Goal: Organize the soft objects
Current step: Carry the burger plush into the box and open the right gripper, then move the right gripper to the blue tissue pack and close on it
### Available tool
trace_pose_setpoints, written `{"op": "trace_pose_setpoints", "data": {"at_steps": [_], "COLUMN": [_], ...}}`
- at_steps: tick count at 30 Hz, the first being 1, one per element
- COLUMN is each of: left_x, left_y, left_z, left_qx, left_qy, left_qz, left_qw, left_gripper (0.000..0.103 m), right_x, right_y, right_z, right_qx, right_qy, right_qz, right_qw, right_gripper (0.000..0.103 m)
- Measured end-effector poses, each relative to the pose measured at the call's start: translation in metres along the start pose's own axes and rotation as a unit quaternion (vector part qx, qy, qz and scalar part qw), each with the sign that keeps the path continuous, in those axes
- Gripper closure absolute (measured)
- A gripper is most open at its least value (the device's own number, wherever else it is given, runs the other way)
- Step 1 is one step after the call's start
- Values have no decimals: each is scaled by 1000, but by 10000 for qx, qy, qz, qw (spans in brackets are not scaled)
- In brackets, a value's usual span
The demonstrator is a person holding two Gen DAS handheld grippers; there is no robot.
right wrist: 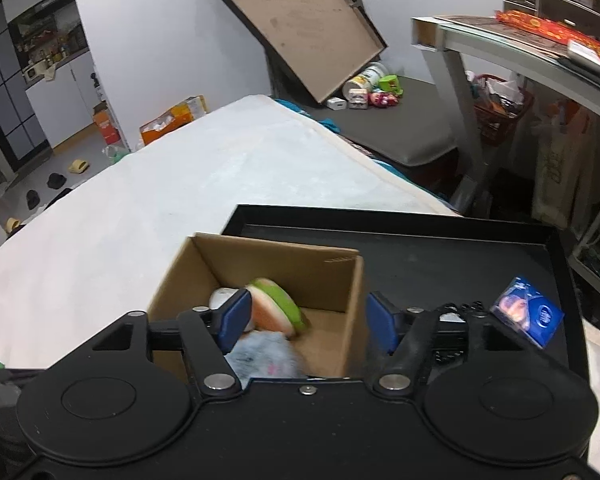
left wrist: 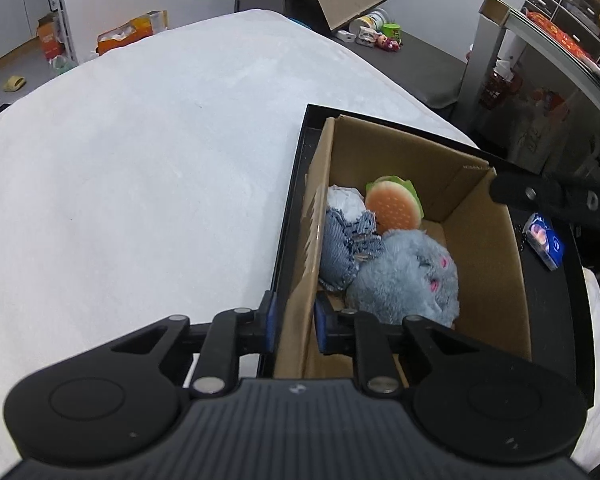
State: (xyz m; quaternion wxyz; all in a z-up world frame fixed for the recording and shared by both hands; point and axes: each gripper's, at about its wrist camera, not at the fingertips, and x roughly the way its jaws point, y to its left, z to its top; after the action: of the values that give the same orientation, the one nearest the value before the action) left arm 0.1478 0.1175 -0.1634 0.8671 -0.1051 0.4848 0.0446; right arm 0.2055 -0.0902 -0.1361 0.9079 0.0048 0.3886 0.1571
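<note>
A cardboard box [left wrist: 488, 248] stands in a black tray [left wrist: 292, 204] on the white bed. Inside lie a grey plush toy [left wrist: 404, 280], a plush hamburger [left wrist: 396, 204], a denim soft piece [left wrist: 344, 248] and a white soft item [left wrist: 344, 200]. My left gripper [left wrist: 294, 326] is shut on the box's left wall near its front corner. My right gripper [right wrist: 308, 322] is open and empty, just above the box's right wall [right wrist: 356, 312], with the hamburger [right wrist: 278, 308] and grey plush [right wrist: 264, 356] below it.
A small blue packet [right wrist: 528, 316] and a black chain [right wrist: 456, 306] lie in the tray right of the box. The white bed [left wrist: 140, 184] spreads to the left. A desk [right wrist: 512, 44] and a leaning box lid [right wrist: 300, 24] stand beyond.
</note>
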Motion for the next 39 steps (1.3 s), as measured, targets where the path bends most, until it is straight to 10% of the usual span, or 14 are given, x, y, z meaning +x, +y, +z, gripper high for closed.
{"op": "trace_pose_setpoints", "data": {"at_steps": [13,39], "left_x": [3,25], "left_y": [-21,-54], "left_z": [4,23], "left_qx": [129,113], "left_qy": [174,211], "left_qz": [248,864], "left_qw": [9995,9960], "left_gripper": [78,23], "right_x": [-11,23], "right_y": [-55,-143], "right_z": [-13,-27], "right_qx": [313,439], "right_qy": [40,297], "right_qz": [-370,-1002], "right_qw": [9988,9936], "right_gripper": [35,35]}}
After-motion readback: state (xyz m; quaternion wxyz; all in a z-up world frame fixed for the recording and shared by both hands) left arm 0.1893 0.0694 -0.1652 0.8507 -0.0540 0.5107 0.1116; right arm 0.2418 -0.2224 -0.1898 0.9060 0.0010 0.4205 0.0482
